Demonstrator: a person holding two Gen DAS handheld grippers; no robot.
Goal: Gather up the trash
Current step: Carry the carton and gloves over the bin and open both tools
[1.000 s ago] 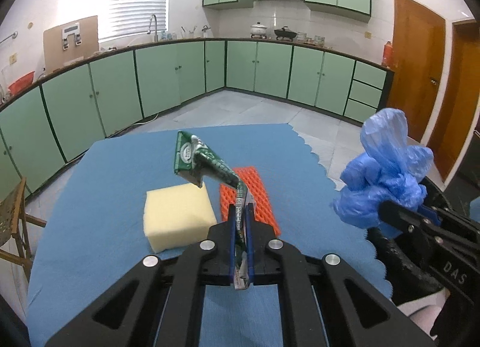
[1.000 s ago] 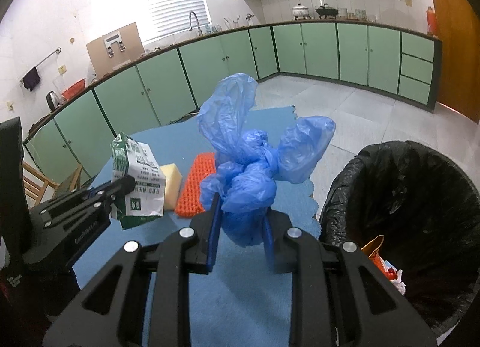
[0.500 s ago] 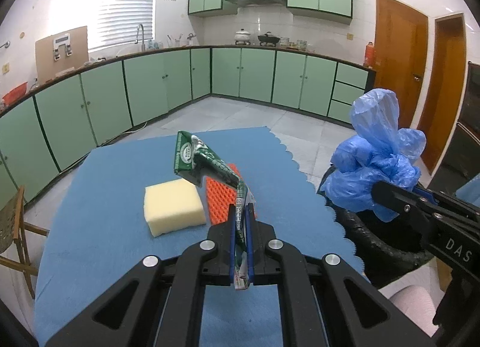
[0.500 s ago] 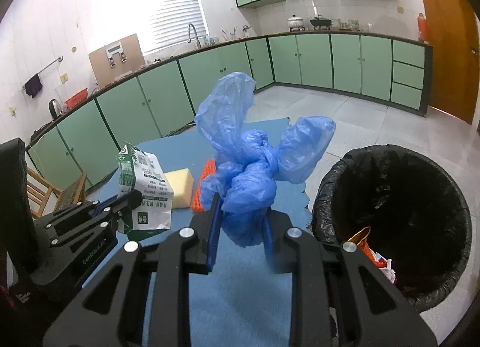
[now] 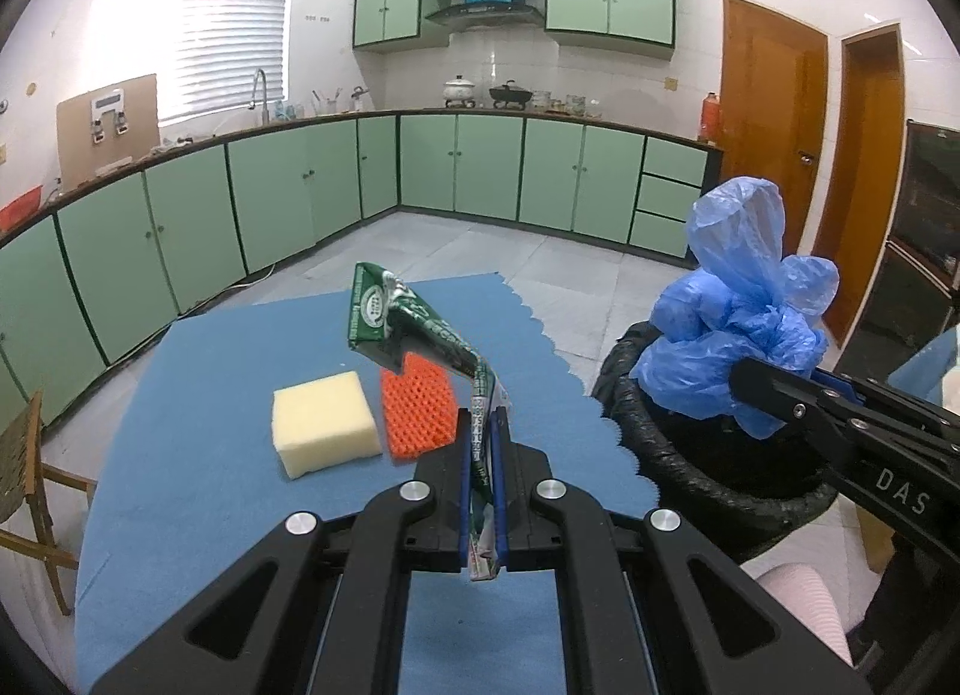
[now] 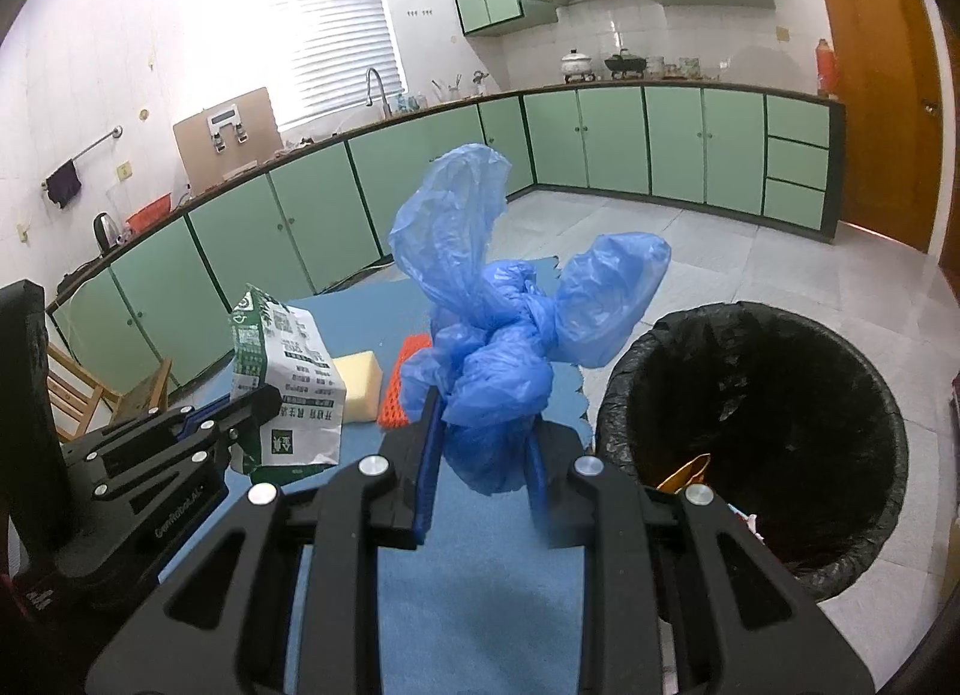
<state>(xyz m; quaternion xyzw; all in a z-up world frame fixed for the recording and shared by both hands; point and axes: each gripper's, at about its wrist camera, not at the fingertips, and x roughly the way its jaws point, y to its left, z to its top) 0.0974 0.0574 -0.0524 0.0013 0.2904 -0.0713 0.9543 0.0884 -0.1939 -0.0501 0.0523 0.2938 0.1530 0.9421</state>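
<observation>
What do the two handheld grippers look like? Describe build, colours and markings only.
Both the left gripper and the right gripper are matte black linkage frames with triangular cut-outs, silver round pivot screws and blue-edged fingers. White lettering marks their sides, "DAS" on the right one. No cables or sleeves are visible.

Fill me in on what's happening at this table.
A person is clearing trash with two hand-held tongs. The left tongs grip a flattened green milk carton, and the right tongs grip a knotted blue plastic bag. Both are in the air beside a black-lined trash bin. A yellow sponge and an orange mesh pad lie on the blue tablecloth.
</observation>
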